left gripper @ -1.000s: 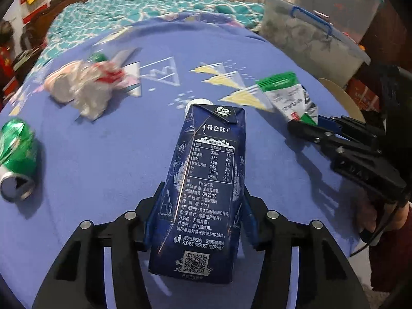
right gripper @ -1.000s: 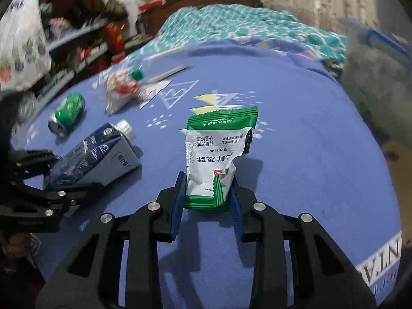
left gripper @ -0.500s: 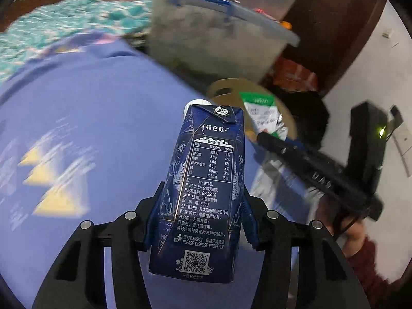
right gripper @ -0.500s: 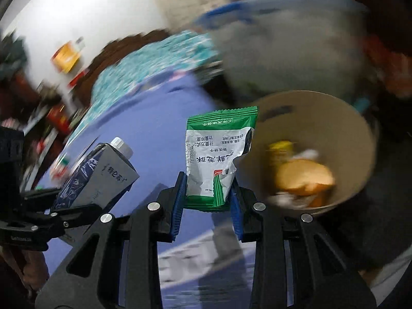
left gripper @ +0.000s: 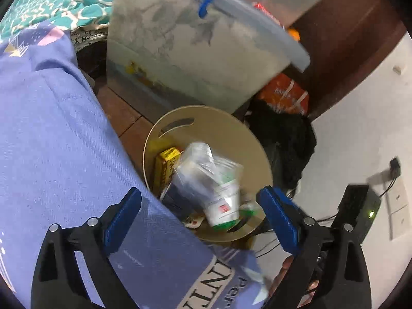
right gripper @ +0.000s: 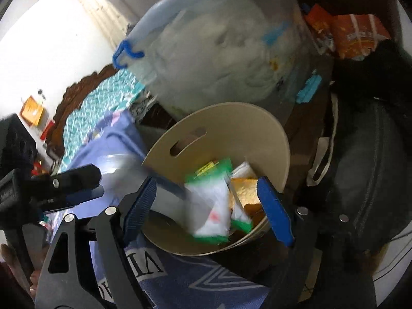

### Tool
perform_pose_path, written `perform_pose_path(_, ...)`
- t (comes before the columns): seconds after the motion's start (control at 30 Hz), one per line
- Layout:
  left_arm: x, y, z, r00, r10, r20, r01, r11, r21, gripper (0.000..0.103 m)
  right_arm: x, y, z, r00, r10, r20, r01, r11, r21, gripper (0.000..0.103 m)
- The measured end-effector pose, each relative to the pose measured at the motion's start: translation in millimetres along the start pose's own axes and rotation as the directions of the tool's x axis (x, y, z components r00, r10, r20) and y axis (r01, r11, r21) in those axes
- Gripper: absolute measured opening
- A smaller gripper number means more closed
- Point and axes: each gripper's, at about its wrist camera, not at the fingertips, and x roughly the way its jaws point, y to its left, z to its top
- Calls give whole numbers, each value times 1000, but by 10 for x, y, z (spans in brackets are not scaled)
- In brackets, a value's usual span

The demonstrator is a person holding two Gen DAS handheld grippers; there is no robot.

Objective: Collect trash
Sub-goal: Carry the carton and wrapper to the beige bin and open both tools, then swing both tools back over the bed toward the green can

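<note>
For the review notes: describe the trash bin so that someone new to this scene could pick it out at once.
Start at the big translucent storage box with blue lid clips on the floor beside the purple-blue bedspread. In front of it stands the beige round bin. Slot handles cut into its wall and wrappers inside set it apart.

Left gripper (left gripper: 199, 213) jaws opening above bin (left gripper: 206, 118) holding blurred trash (left gripper: 216, 182)

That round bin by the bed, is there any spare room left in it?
The bin is bare along its far wall under the handle slot. Its near half is crowded: a yellow box on the left, the green-and-white packet in the middle. The purple bedspread beside it is free.
</note>
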Motion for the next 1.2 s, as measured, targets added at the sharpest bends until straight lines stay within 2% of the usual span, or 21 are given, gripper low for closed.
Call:
perform_pose_path(0.07,-114,21,-27,1000,-7,20,7,1000,7,89,-60,-3,40,1000,11,25,-11,1000,19,81)
perform_pose_path(0.17,-434,119,-164,994,62,86,-66,997,49,89,-191,36,55,998,33,45,-34,999,21,81)
perform_pose_path(0.23,-679,281,-260,987,98,130,-102,995,24,89,-278,128,51,996,76,52,-77,997,17,81)
perform_pose_path(0.37,-1312,781,-550,963,168,211,-150,984,-98,88,-354,449,19,984,179,23,-179,984,-10,81)
perform_pose_path(0.47,-1955,1214,-906,922,264,283,-211,956,-204,88,-333,851,-80,963,267,-35,-269,962,-56,81)
perform_pose_path(0.57,-2715,1686,-1415,864,390,319,-279,898,-342,88,-237,1368,-247,929,347,-130,-362,926,-111,81)
perform_pose_path(0.63,-3176,1894,-1758,831,433,349,-280,868,-409,88,-135,1798,-424,898,387,-210,-421,894,-154,81)
perform_pose_path(0.7,-3630,2049,-2098,770,522,367,-329,818,-472,89,-45,2109,-575,871,408,-275,-464,867,-182,81)
perform_pose_path(0.73,-3856,2135,-2271,730,575,370,-357,782,-510,89,27,2379,-714,849,417,-325,-493,846,-203,81)
perform_pose_path(0.77,-4083,2255,-2456,686,632,361,-383,736,-559,89,63,2532,-796,836,420,-353,-509,834,-214,81)
perform_pose_path(0.8,-4254,2366,-2590,652,676,344,-400,692,-601,89,106,2705,-892,821,421,-385,-526,820,-226,81)
perform_pose_path(0.87,-4514,2649,-2811,610,734,300,-397,610,-685,89,216,3114,-1126,780,425,-459,-570,786,-241,82)
perform_pose_path(0.9,-4616,2803,-2906,609,741,281,-368,579,-728,89,273,3341,-1249,759,424,-494,-591,767,-250,83)
perform_pose_path(0.97,-4696,3034,-3000,640,714,283,-292,567,-771,89,353,3677,-1428,736,420,-531,-618,738,-272,86)
perform_pose_path(1.0,-4671,3187,-3007,673,682,285,-245,570,-784,89,405,3804,-1486,727,423,-542,-629,726,-277,87)
perform_pose_path(1.03,-4628,3267,-2984,693,663,282,-231,575,-785,90,492,4008,-1568,713,427,-556,-642,717,-272,91)
perform_pose_path(1.07,-4545,3357,-2928,720,635,279,-220,590,-777,90,555,4120,-1611,709,430,-560,-643,719,-263,93)
perform_pose_path(1.1,-4463,3427,-2875,741,613,274,-215,603,-768,90,645,4256,-1660,706,433,-560,-643,724,-250,93)
perform_pose_path(1.13,-4392,3478,-2836,754,599,269,-212,611,-763,90,732,4391,-1709,707,429,-561,-638,730,-246,93)
perform_pose_path(1.2,-4237,3605,-2741,790,553,266,-185,629,-755,90,900,4602,-1783,716,414,-562,-625,739,-251,94)
